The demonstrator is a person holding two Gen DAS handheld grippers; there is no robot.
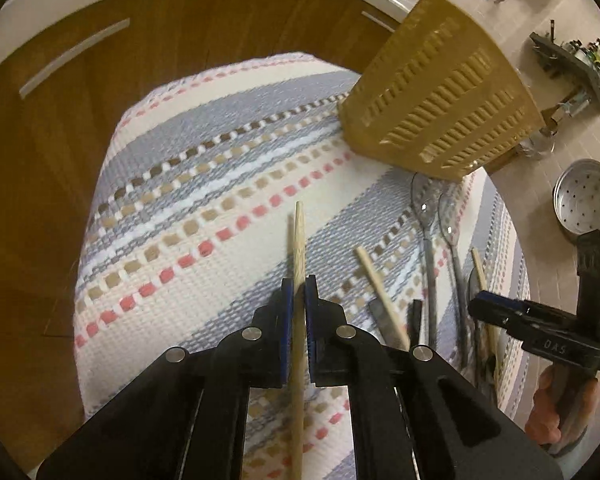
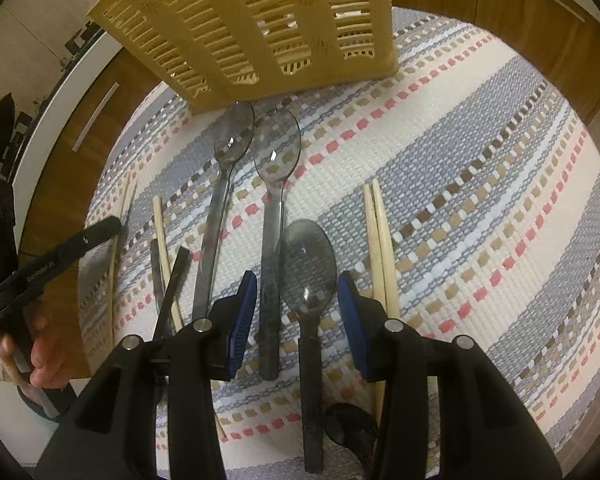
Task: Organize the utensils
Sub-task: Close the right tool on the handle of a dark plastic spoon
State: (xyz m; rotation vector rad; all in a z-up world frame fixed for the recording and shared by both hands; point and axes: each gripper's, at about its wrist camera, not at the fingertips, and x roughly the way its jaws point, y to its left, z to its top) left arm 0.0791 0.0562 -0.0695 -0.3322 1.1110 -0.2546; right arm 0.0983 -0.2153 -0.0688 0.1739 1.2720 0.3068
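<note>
Left wrist view: my left fingers pinch one wooden chopstick above the striped mat. Right fingers stand spread over a grey spoon on the mat, touching nothing. Slotted yellow basket stands beyond.

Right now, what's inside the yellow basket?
Through the basket's slotted wall only slats and gaps show, with no utensil visible. The top opening is out of frame, so I cannot tell whether it is empty.
</note>
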